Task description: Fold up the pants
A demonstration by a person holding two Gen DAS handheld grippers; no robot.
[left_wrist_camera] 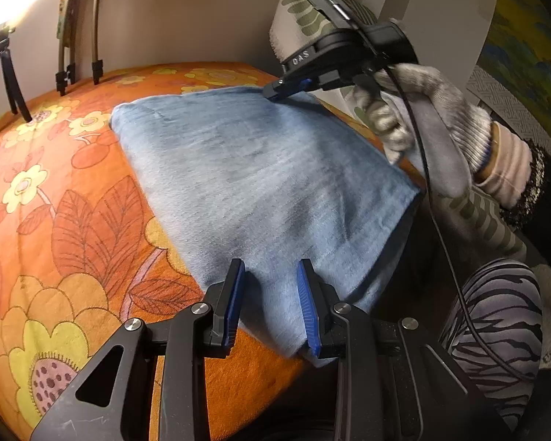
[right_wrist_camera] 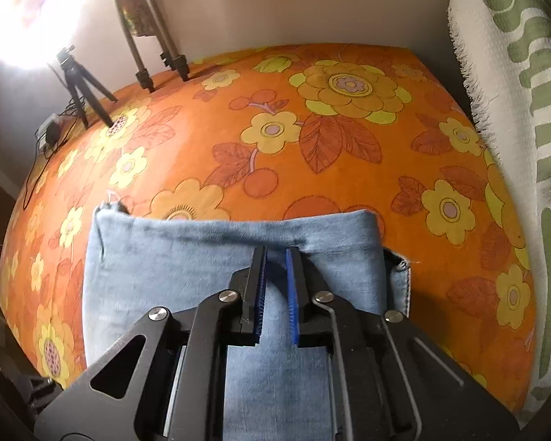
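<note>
Light blue denim pants (left_wrist_camera: 260,180) lie folded into a flat rectangle on an orange flowered cover (left_wrist_camera: 55,220). My left gripper (left_wrist_camera: 272,268) is open, its blue pads over the near edge of the pants, holding nothing. My right gripper (left_wrist_camera: 275,92) shows in the left wrist view at the far right corner of the pants, held by a gloved hand (left_wrist_camera: 422,110). In the right wrist view the right gripper (right_wrist_camera: 275,257) sits low over the pants (right_wrist_camera: 202,264) near their far fold, jaws a narrow gap apart, with no cloth between them.
Tripod legs (right_wrist_camera: 143,55) and a small black tripod (right_wrist_camera: 80,84) stand at the cover's far edge by the wall. A white and green patterned throw (right_wrist_camera: 514,110) hangs along the right side. The person's striped leg (left_wrist_camera: 496,330) is at the near right.
</note>
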